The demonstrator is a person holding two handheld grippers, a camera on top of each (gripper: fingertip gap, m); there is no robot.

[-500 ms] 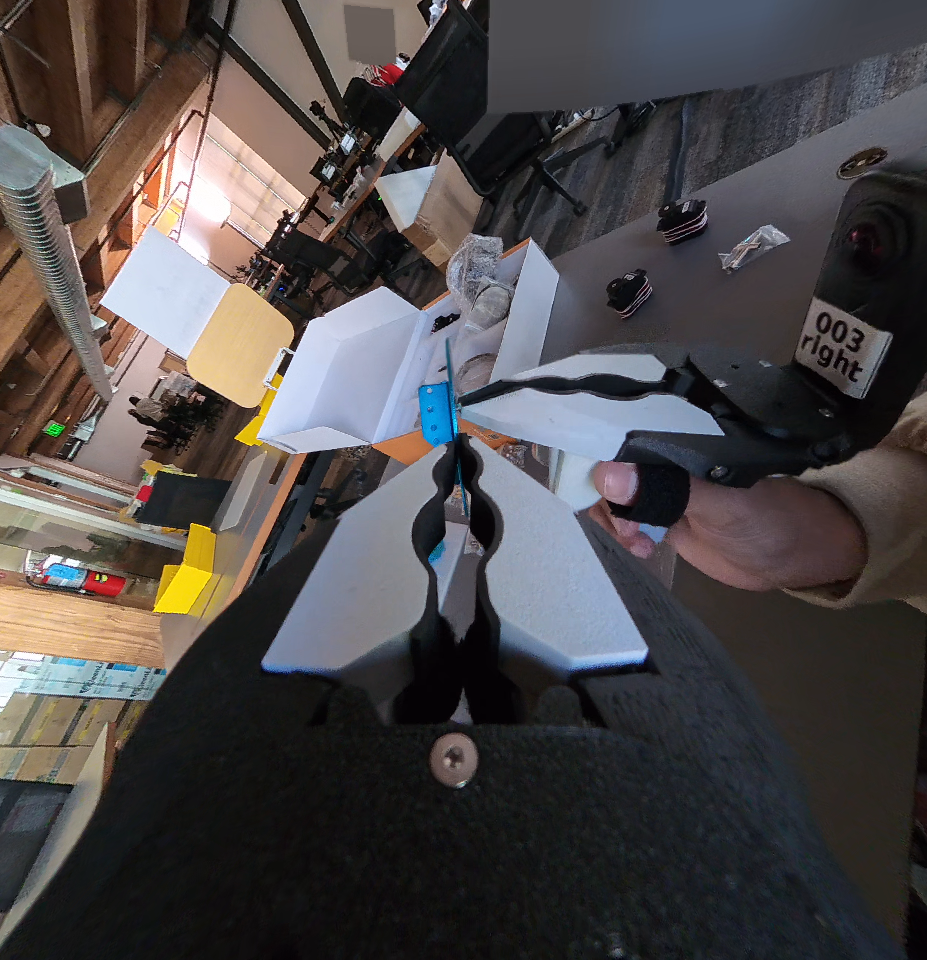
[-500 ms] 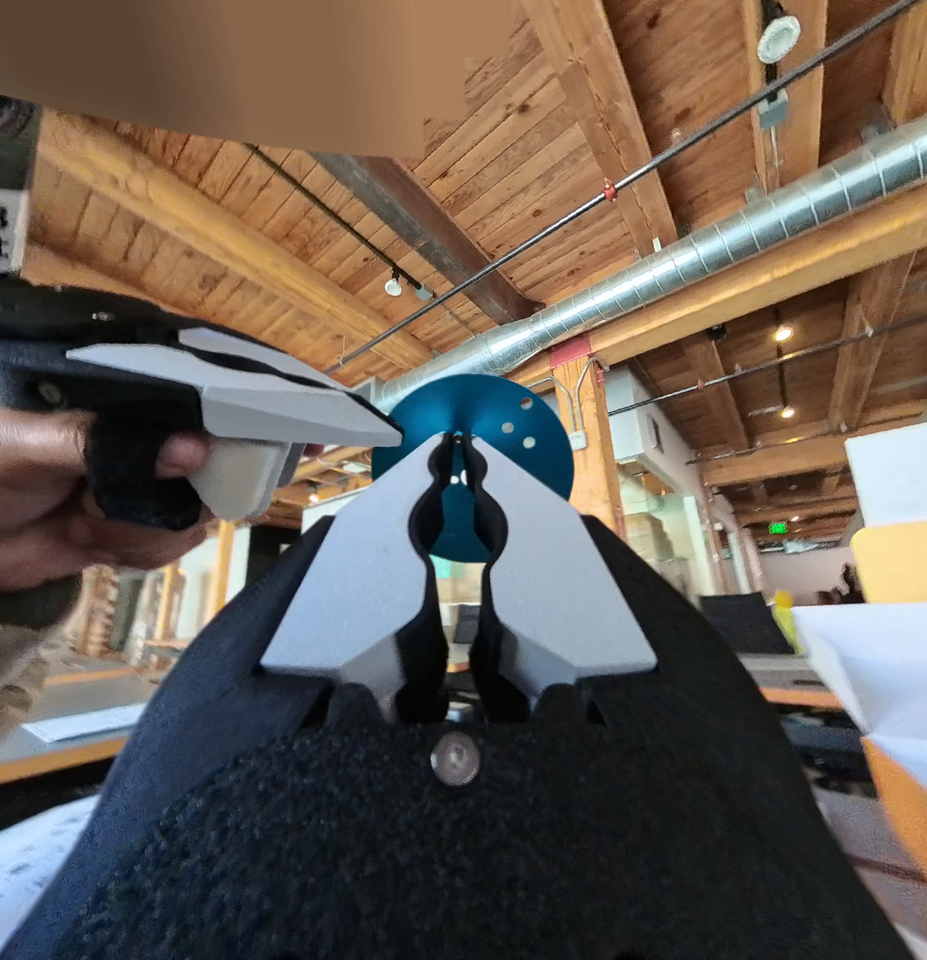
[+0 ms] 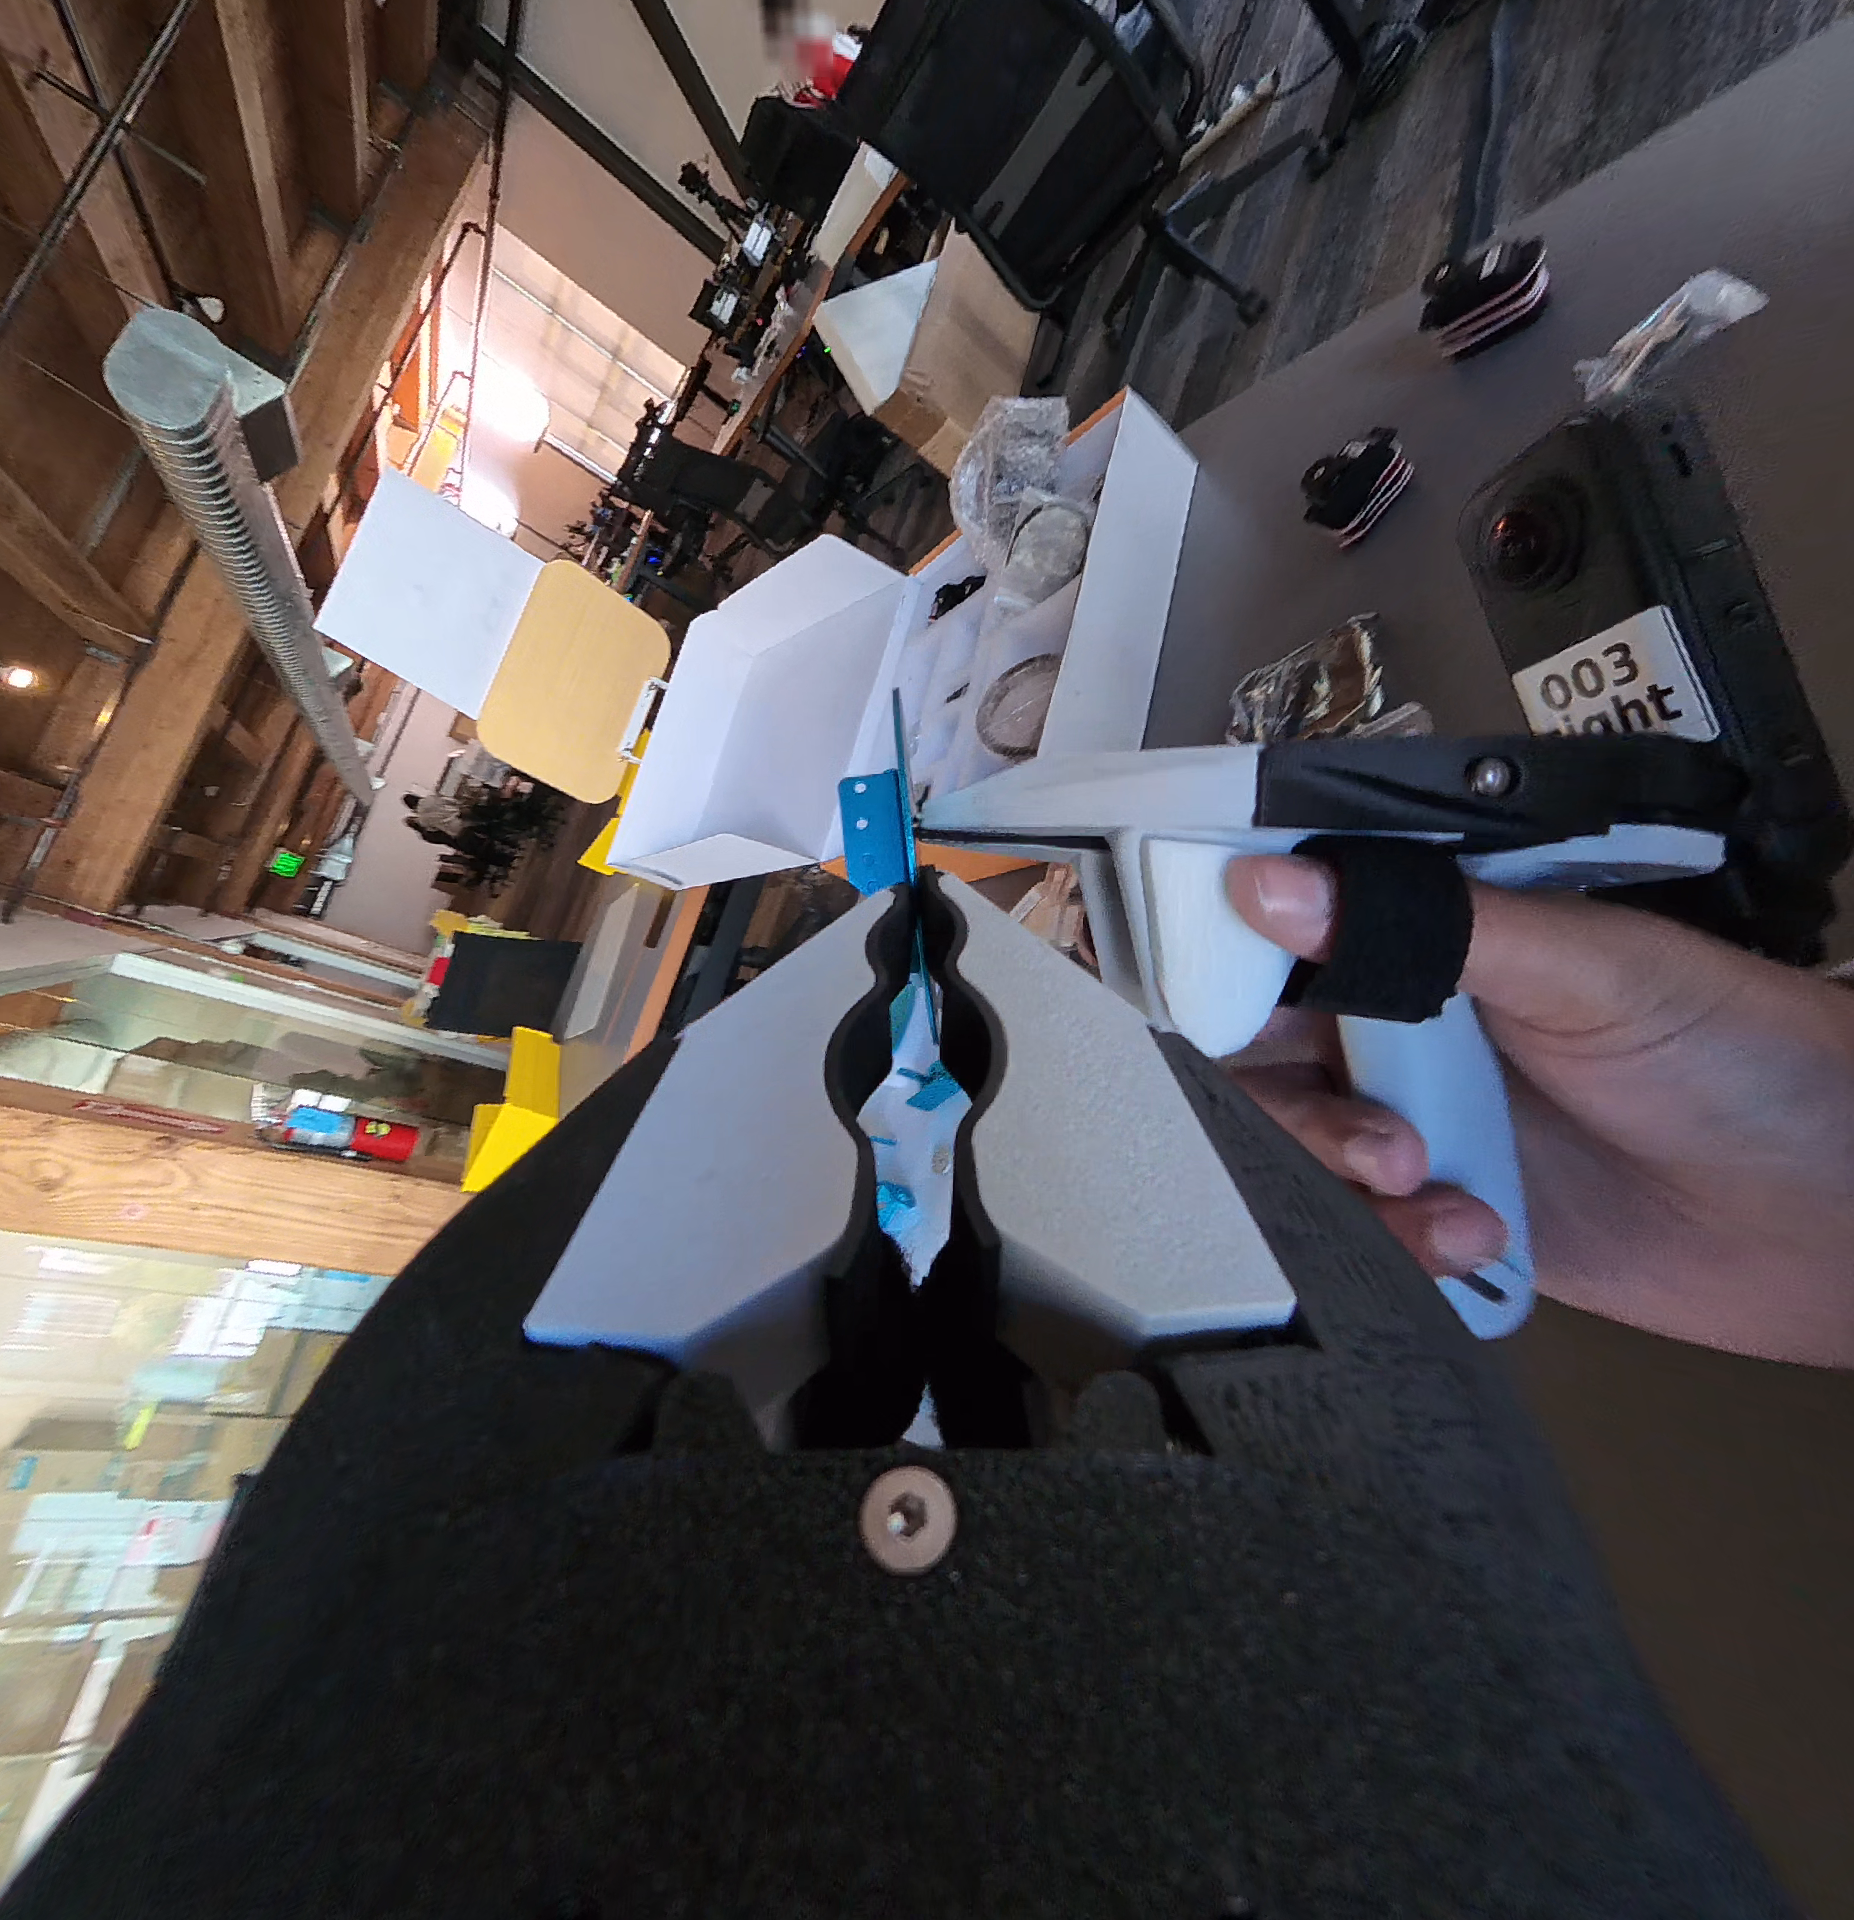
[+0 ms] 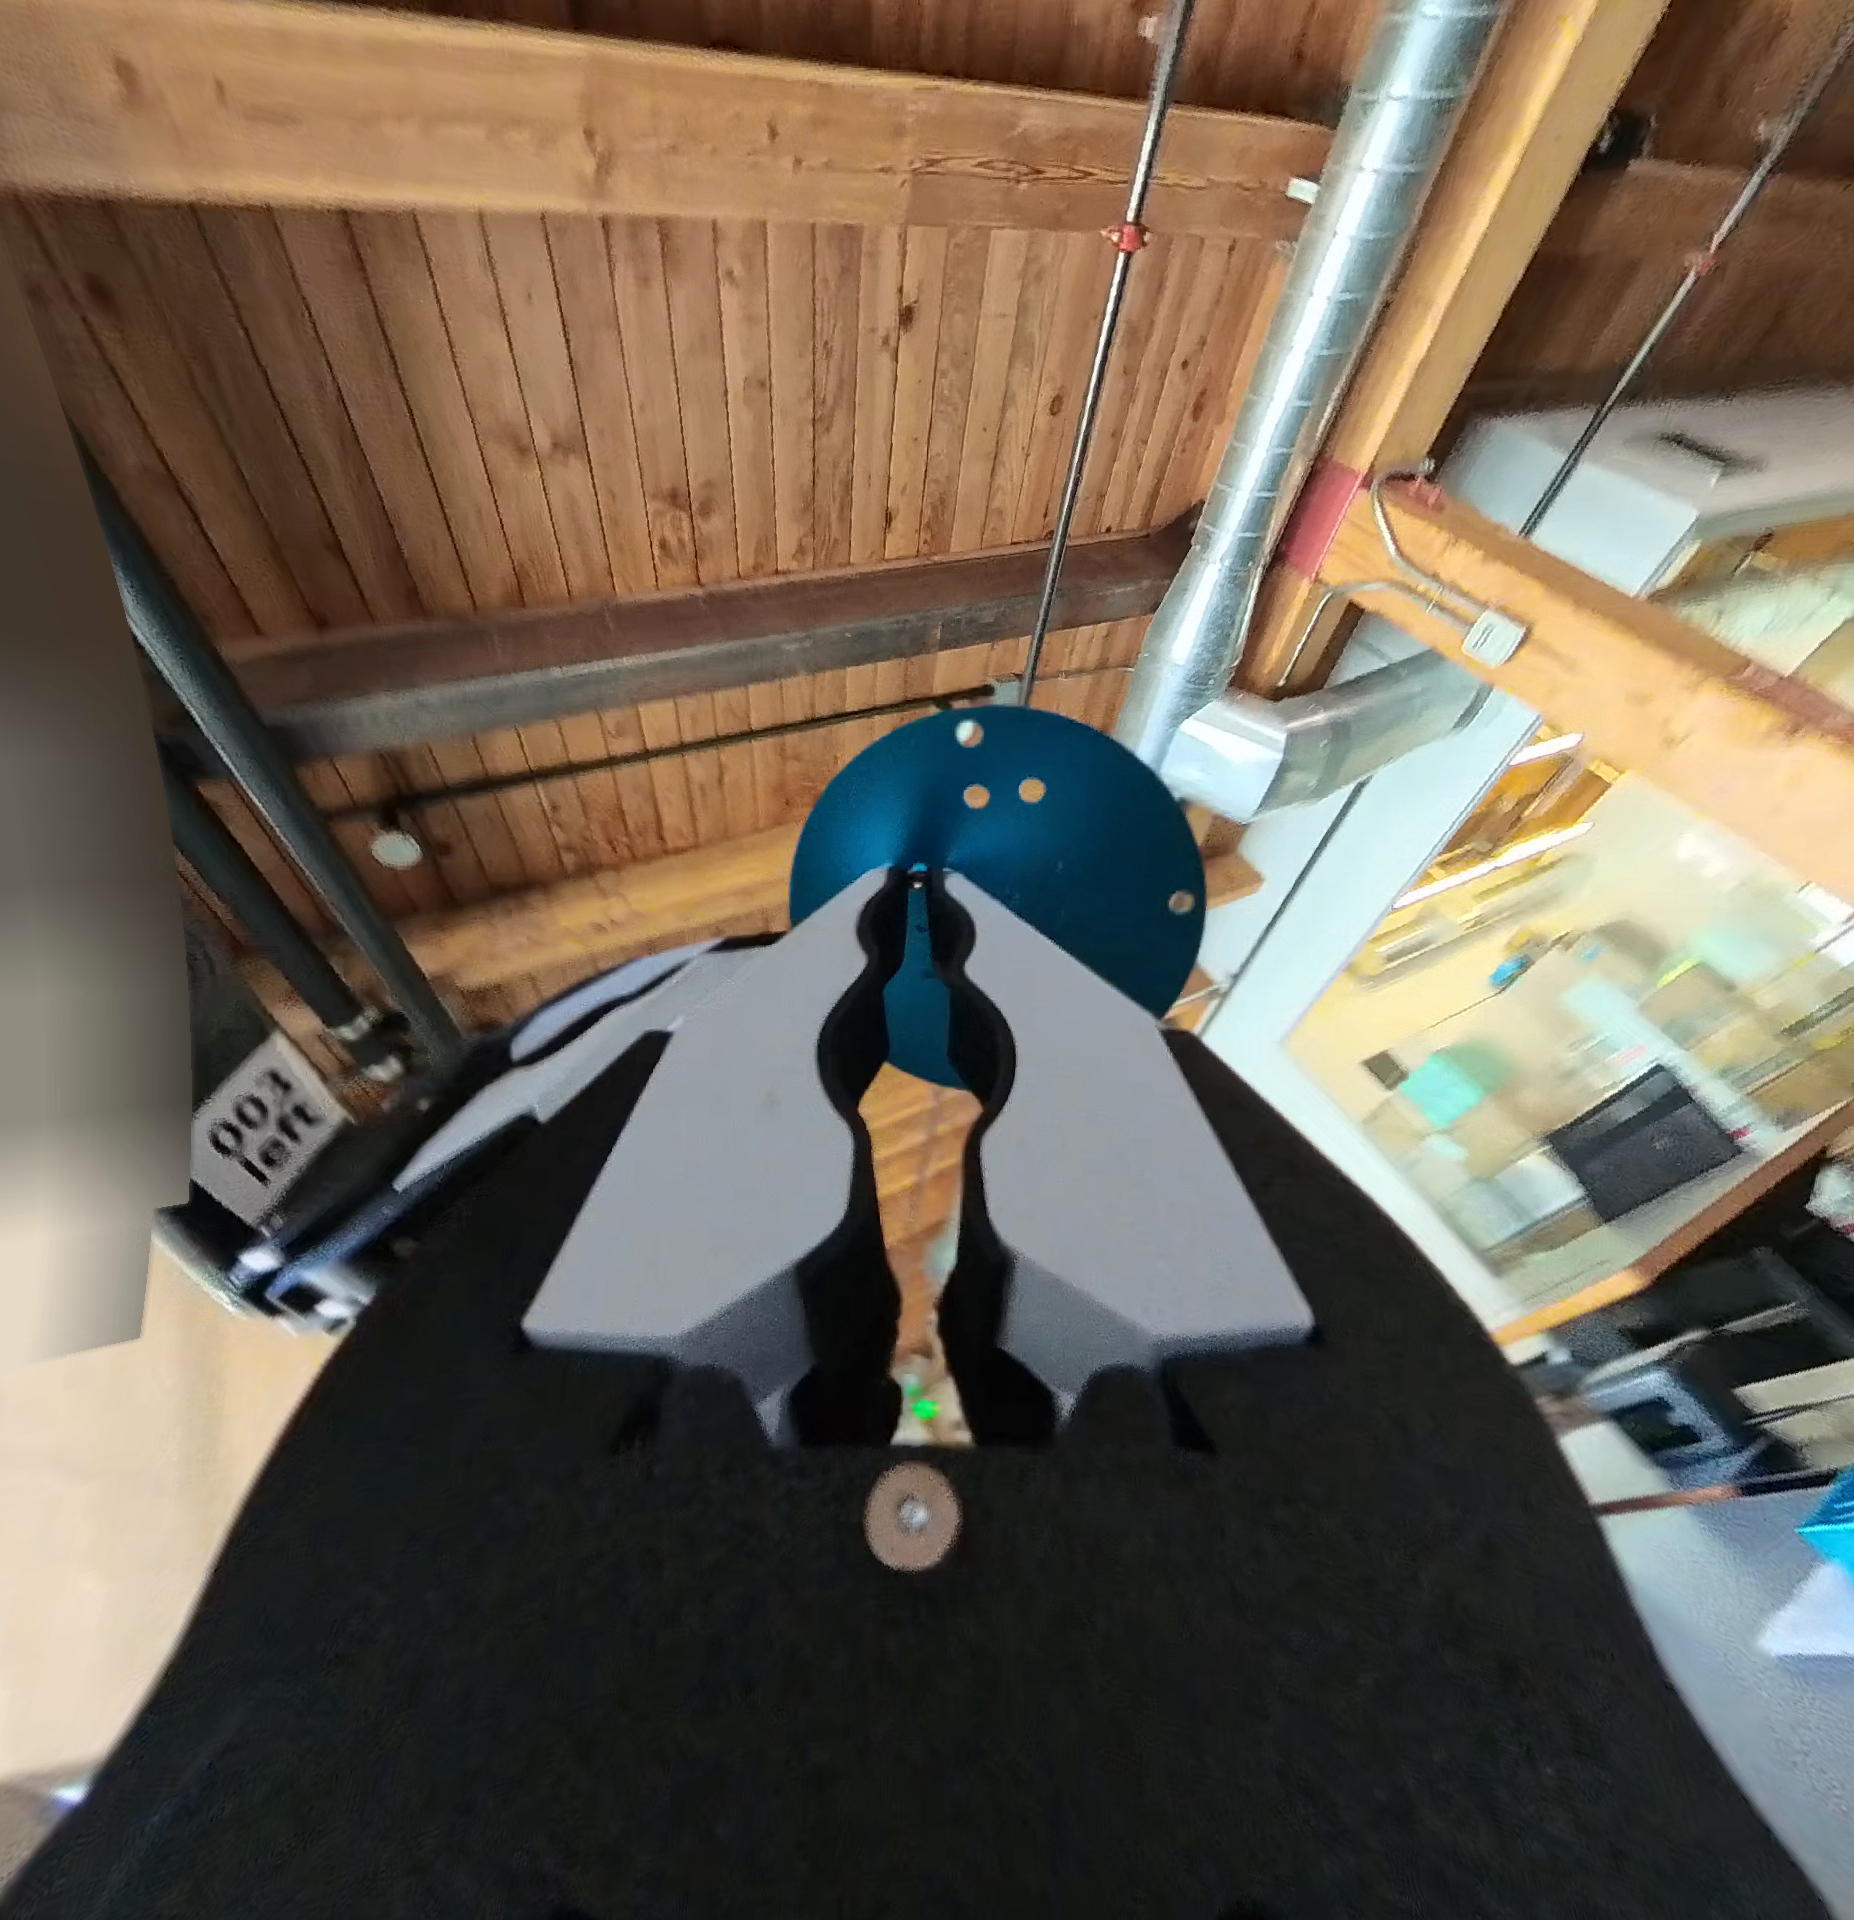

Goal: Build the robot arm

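A thin blue metal disc with small holes (image 4: 1058, 831) is held in the air. My right gripper (image 4: 918, 878) is shut on its lower edge, and the disc faces the camera. In the left wrist view the disc (image 3: 905, 769) shows edge-on. My left gripper (image 3: 918, 899) is shut on its near edge. The right gripper (image 3: 928, 821) reaches in from the right and pinches the same disc just above. A small blue bracket with holes (image 3: 867, 831) sits against the disc's left face. The left tool's labelled body (image 4: 268, 1132) shows low left behind my right finger.
A person's hand (image 3: 1681, 1122) grips the right tool. On the grey table (image 3: 1266, 540) stand an open white box (image 3: 798, 727) with bagged parts, two black parts (image 3: 1359, 483) (image 3: 1489, 296), a clear bag (image 3: 1671, 322) and a foil packet (image 3: 1307, 675). A wooden ceiling and a silver duct (image 4: 1287, 364) are overhead. The tips of both grippers are at nearly the same place.
The right gripper has rolled and tilted up toward the ceiling, turning the disc with it. The left tool now sits lower left in the right wrist view. Both grippers stay shut on the disc.
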